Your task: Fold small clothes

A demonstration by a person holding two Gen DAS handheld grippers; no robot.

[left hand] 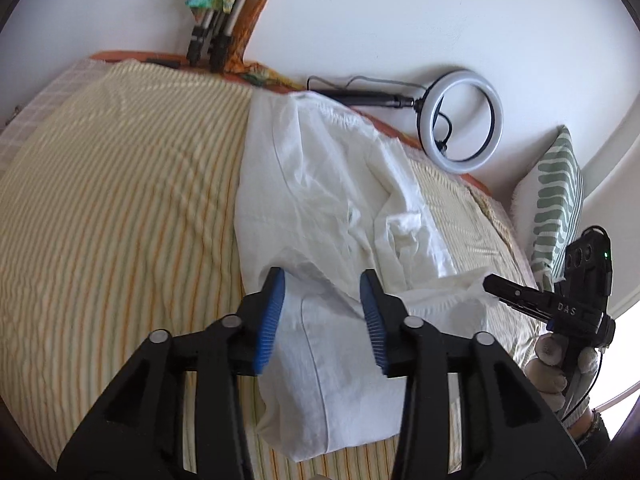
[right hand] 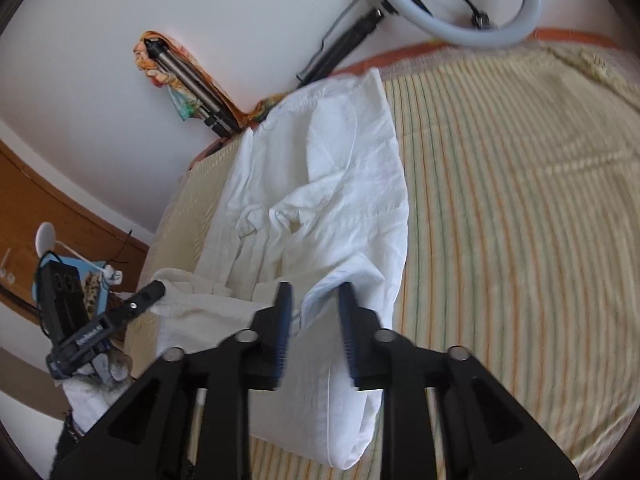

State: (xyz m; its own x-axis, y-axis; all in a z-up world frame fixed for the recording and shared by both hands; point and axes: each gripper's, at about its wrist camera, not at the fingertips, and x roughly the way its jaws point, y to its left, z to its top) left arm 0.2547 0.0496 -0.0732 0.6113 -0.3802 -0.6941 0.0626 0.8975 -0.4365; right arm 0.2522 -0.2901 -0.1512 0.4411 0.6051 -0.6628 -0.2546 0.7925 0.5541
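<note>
**Garment.** A white garment [left hand: 312, 168] lies crumpled on a bed [left hand: 120, 180] with a striped cover. It is not yet folded. A loose knot of cloth is bunched near its middle and wrinkles run through it. Its long axis runs straight away from both grippers towards the far edge of the bed, and its near end lies directly under the fingers.

**Left gripper** [left hand: 322, 272]. The jaws stand wide apart. The blue pads [left hand: 272, 312] sit either side of the garment's near end, and the cloth passes between them unclamped. It has hold of nothing.

**Right gripper** [right hand: 315, 285]. The jaws are parted, more narrowly than the left. A raised fold of the garment [right hand: 340, 168] stands between the pads. This view is blurred, and contact with the cloth cannot be confirmed. No firm grasp is evident. In the left wrist view this gripper [left hand: 490, 280] shows edge-on at the garment's right-hand margin, its tip at the cloth.

**Governing relation.** Both grippers are at the same near end, side by side across the garment's width, and neither is clearly closer. The full length lies ahead of them.

**Judgement.** The step in hand appears to be taking the near edge at two points. A lengthwise fold would then carry that edge forward along the long axis.

**Risk.** The bunched middle is likely to be trapped in the fold unless it is smoothed first.
</note>
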